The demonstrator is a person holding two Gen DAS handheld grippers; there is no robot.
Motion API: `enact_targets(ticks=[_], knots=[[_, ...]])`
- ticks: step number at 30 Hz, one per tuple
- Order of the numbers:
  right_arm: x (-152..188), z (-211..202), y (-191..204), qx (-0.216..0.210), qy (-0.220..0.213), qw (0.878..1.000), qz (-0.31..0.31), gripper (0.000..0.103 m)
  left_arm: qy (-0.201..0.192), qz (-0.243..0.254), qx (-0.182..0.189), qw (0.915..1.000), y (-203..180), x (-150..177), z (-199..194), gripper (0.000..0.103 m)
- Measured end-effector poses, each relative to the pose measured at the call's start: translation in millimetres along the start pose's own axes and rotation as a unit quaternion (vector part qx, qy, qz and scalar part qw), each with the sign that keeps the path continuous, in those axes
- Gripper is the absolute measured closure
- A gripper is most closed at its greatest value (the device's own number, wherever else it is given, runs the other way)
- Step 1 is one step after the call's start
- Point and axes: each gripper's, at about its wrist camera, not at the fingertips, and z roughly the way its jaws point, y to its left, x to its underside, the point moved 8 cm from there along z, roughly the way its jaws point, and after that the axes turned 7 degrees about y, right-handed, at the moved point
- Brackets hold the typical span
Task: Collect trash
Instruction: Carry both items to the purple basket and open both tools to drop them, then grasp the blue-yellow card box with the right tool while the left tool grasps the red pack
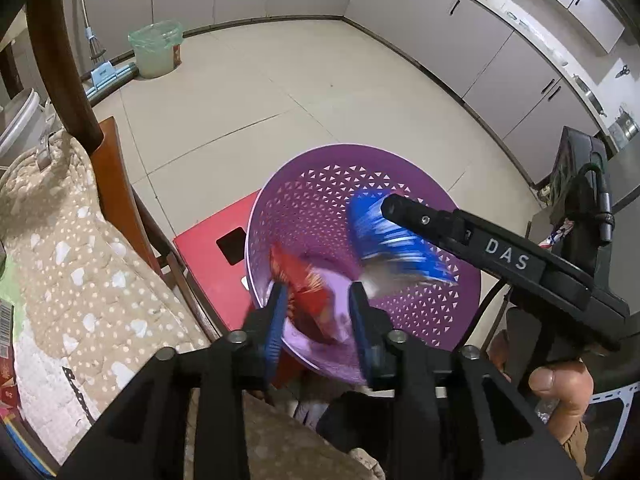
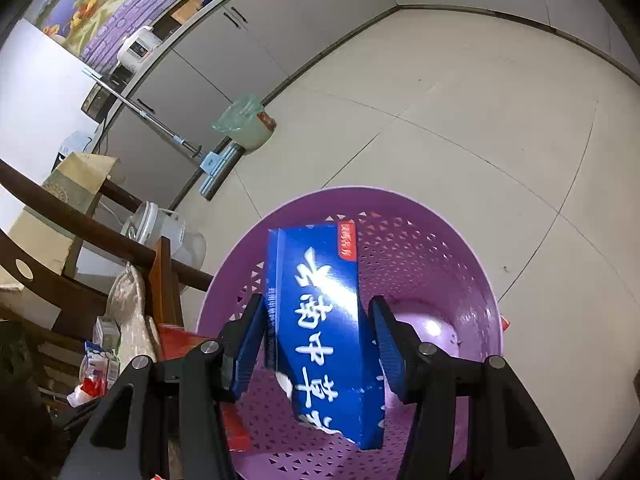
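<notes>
A purple perforated basket [image 1: 400, 184] stands on a red stool [image 1: 208, 252]; it also fills the right wrist view [image 2: 440, 248]. My left gripper [image 1: 318, 294] is open over the basket's near rim, and a red wrapper [image 1: 304, 280], blurred, is between its fingers and inside the basket. My right gripper [image 2: 316, 320] is open over the basket; a blue box with white characters [image 2: 324, 320] hangs between its fingers, apart from both pads. The same box [image 1: 384, 232] shows blurred in the left wrist view under the right gripper's fingertips.
A wooden chair with a beige spotted cushion [image 1: 72, 264] stands left of the stool. A bin with a green liner [image 1: 156, 48] and a flat mop [image 1: 108, 74] stand by the far cabinets. Tiled floor lies beyond the basket. Cartons and bags [image 2: 100, 360] sit at the left.
</notes>
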Motion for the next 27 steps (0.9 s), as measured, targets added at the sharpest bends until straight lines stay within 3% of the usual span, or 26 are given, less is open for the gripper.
enact_targets(ticks=[1, 3, 9, 17, 23, 27], knots=[[0, 0, 2, -0.003, -0.002, 1.000, 0.000, 0.045, -0.003, -0.003, -0.001, 1.0000, 1, -1, -1, 0.058], [-1, -2, 5, -0.007, -0.007, 1.000, -0.001, 0.043, -0.010, -0.010, -0.001, 0.9999, 5, -1, -6, 0.053], [-1, -2, 26, -0.022, -0.012, 1.000, -0.013, 0.040, -0.024, -0.021, -0.004, 0.9995, 10, 16, -34, 0.047], [5, 1, 88, -0.056, -0.017, 0.996, -0.064, 0.038, -0.058, -0.040, -0.028, 0.9971, 33, 53, -87, 0.042], [22, 11, 131, -0.079, -0.007, 0.992, -0.101, 0.036, -0.087, -0.065, -0.081, 0.9908, 78, 89, -135, 0.037], [45, 24, 164, -0.108, 0.019, 0.986, -0.125, 0.035, -0.099, -0.124, -0.120, 0.9801, 136, 123, -165, 0.035]])
